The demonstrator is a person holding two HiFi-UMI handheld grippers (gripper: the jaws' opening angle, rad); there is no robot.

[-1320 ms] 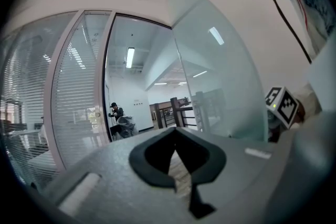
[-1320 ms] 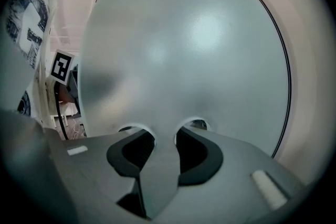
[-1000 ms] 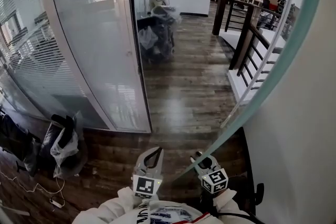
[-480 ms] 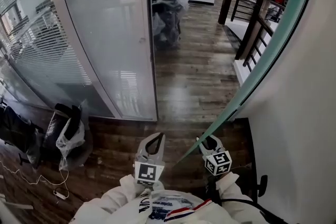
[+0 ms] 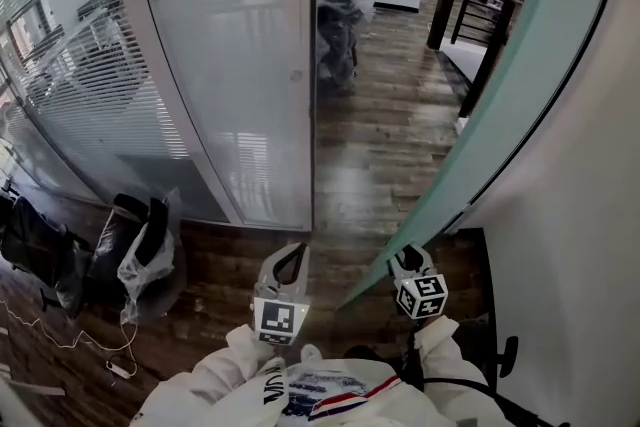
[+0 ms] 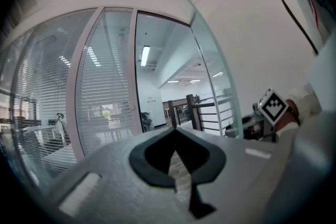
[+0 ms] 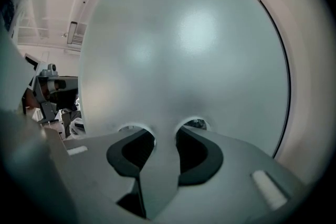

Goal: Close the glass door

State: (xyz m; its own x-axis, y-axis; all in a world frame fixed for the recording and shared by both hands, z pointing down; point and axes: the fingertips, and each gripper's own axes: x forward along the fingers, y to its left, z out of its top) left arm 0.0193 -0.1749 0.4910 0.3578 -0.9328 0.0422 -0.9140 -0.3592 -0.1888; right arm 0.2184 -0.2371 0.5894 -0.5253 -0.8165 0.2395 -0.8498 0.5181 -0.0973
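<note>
The right gripper (image 5: 404, 259) is clamped on the near edge of the glass door (image 5: 500, 105), whose pane runs up and away to the right from the jaws. The glass wall (image 5: 230, 65) that the door should likely meet stands across the open gap to the left. The left gripper (image 5: 290, 261), jaws together and empty, hovers just beside the right one.

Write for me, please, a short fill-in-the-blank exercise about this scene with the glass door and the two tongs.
1. The right tongs are shut on the ____ of the glass door.
2. The left tongs are shut and hold ____.
3. The dark bags lie at the lower ____ of the head view.

Missing words: edge; nothing; left
</note>
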